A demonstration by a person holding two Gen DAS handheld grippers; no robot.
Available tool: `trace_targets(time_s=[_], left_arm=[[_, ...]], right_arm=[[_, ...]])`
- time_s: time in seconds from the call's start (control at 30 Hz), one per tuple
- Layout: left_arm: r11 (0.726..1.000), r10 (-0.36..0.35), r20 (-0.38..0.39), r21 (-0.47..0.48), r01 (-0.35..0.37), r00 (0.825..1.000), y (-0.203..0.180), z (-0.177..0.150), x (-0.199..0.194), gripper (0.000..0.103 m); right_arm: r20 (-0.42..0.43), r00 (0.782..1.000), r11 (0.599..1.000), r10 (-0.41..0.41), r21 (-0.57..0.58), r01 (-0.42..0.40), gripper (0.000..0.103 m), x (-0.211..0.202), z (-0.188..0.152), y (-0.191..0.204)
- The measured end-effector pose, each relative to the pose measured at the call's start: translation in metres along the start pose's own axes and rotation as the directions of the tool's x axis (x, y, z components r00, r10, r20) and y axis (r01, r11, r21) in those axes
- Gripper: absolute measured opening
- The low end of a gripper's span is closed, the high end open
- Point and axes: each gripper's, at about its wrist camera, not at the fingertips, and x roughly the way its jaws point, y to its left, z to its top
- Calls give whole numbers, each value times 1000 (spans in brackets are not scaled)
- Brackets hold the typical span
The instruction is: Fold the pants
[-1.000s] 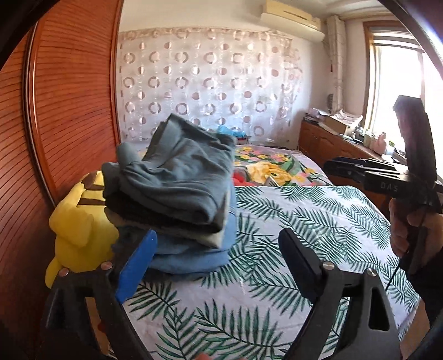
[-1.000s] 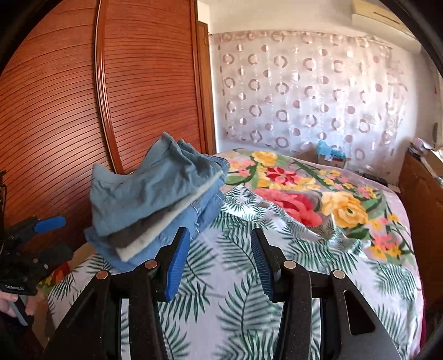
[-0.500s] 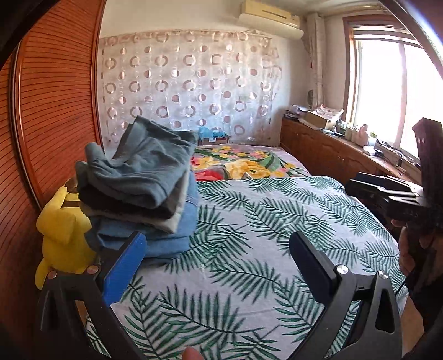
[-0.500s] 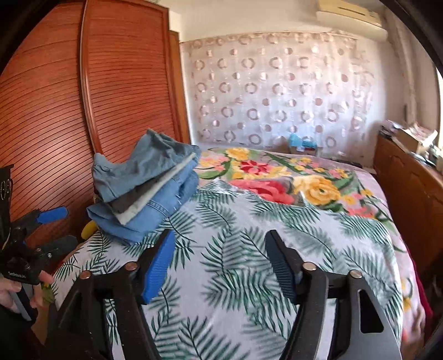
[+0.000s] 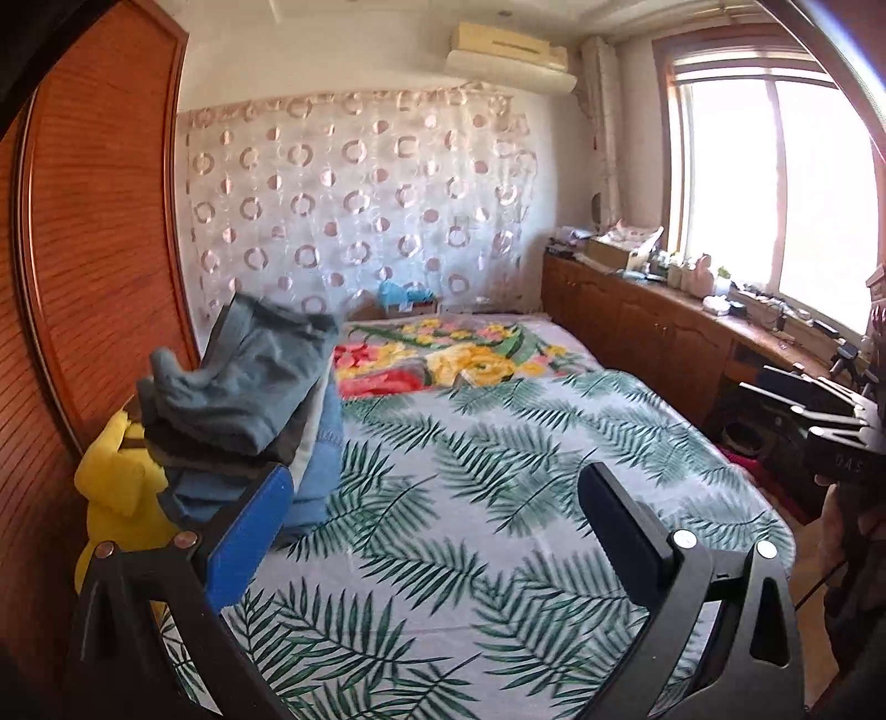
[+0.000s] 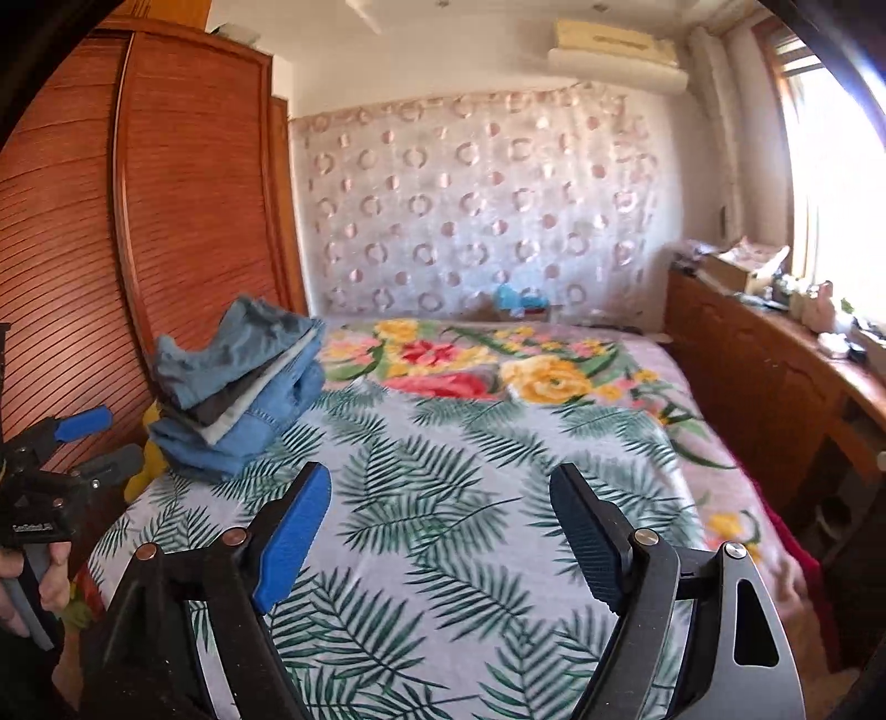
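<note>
Beside both wide, empty claws (image 5: 432, 493) (image 6: 440, 498), only the left view shows the yellow plush (image 5: 119, 498) whole.

I see a bed (image 5: 498, 498) under a palm-leaf sheet, with a flowered blanket (image 6: 470, 365) across its far end. A yellow plush toy (image 5: 113, 493) sits at the bed's left edge against the louvred wooden wardrobe (image 6: 183, 194). A circle-patterned curtain (image 5: 354, 205) covers the far wall below an air conditioner (image 5: 509, 52). A cluttered wooden counter (image 5: 664, 310) runs beneath the bright window (image 5: 775, 183).
</note>
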Motion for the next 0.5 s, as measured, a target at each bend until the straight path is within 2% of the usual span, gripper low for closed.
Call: trace_targets(time_s=[0.17, 0.3, 0.5], left_arm=[[1000, -11, 56, -4, 11, 998, -8, 15, -23, 103], [1000, -1, 71, 0, 1, 998, -10, 21, -32, 103], [1000, 3, 77, 0, -3, 997, -11, 23, -38, 103]], right_arm=[[45, 999, 999, -32, 18, 31, 83, -28, -3, 8], [83, 995, 998, -61, 23, 60, 83, -45, -9, 15], [105, 992, 997, -77, 25, 75, 83, -47, -17, 19]])
